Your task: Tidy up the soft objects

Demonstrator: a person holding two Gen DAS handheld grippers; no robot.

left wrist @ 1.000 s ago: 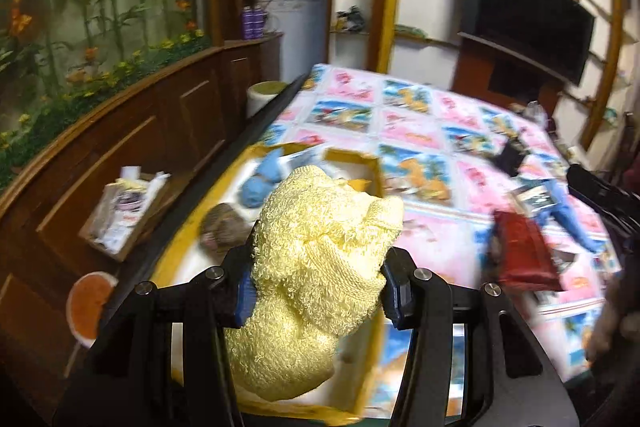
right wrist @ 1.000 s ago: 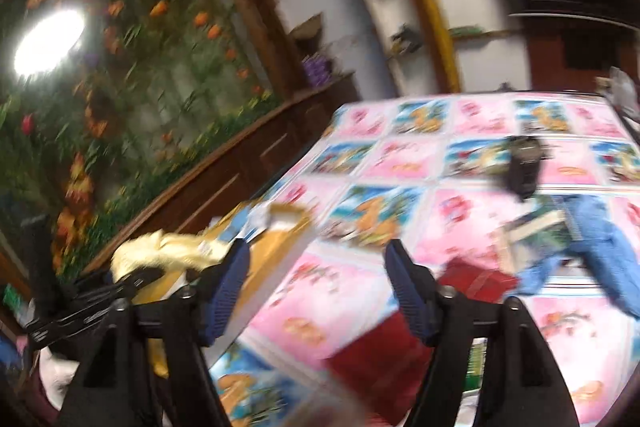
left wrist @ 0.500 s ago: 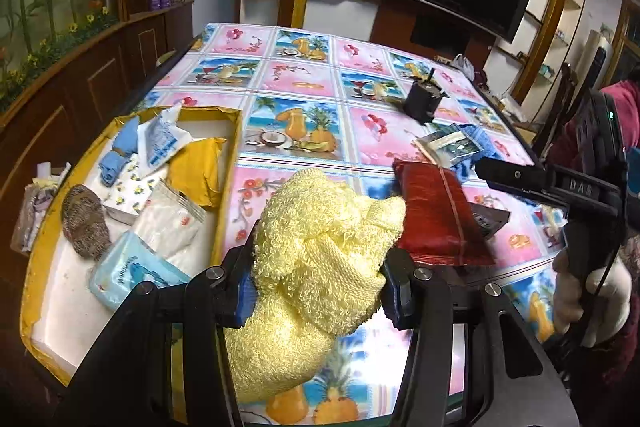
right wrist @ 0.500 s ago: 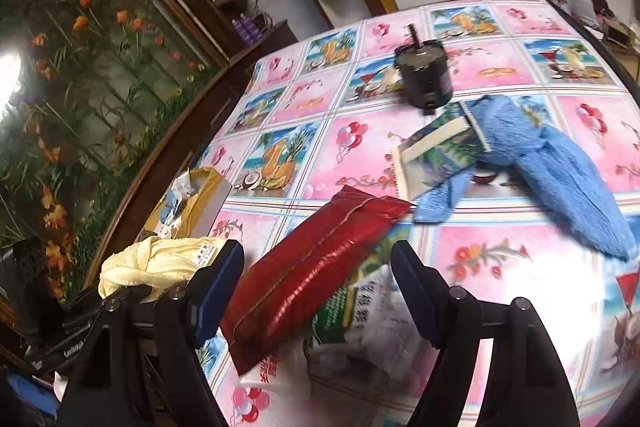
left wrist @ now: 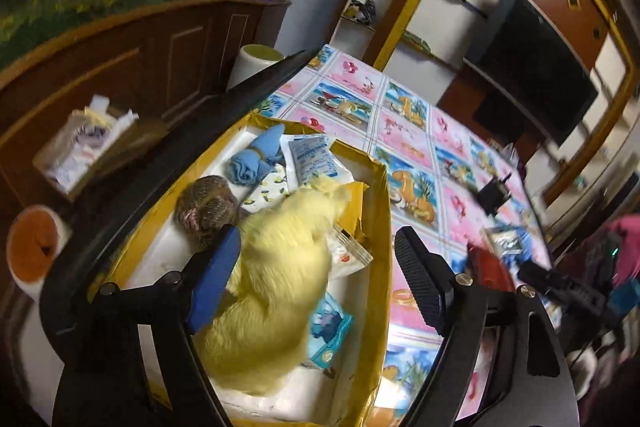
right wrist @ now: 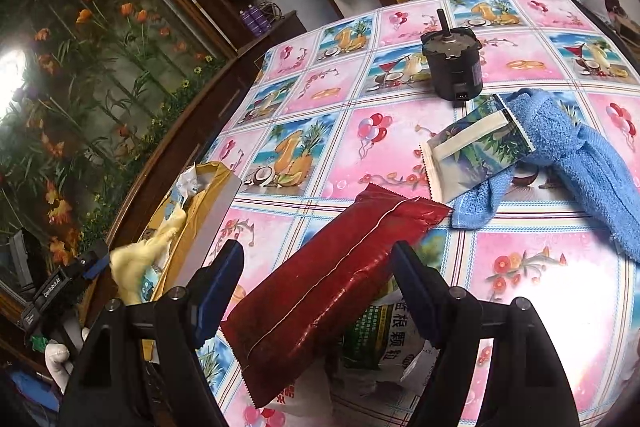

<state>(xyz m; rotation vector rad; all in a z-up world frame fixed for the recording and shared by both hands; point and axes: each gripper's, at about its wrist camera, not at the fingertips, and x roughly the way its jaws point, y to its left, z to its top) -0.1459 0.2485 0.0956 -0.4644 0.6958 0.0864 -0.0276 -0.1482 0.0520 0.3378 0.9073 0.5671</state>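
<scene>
1. Our left gripper (left wrist: 316, 275) hangs over the yellow box (left wrist: 382, 211) at the table's edge. Its jaws are opening, and the yellow towel (left wrist: 276, 275) lies between them with the pads no longer pressing on it.
2. The towel is blurred, so we judge it is dropping or has just landed on top of the packets in the box. Its long axis runs from about 7 o'clock to 1 o'clock in the left view, with the narrow end pointing to 1 o'clock.
3. Already in the box are a small blue cloth (left wrist: 256, 157) at 11 o'clock from the towel, a brown knitted ball (left wrist: 207, 207) at 10 o'clock, and several soft packets (left wrist: 310, 157).
4. Our right gripper (right wrist: 318, 283) has its jaws apart and empty, poised low over the red pouch (right wrist: 340, 279); we cannot tell whether the pads touch it. The pouch's long axis runs from 7 o'clock to 1 o'clock in the right view.
5. Left on the table (right wrist: 400, 131) are the red pouch, a green-printed bag (right wrist: 380, 331) under it, a palm-print packet (right wrist: 476, 151) and a large blue towel (right wrist: 576, 163) at 2 o'clock. We judge the task roughly half done.
</scene>
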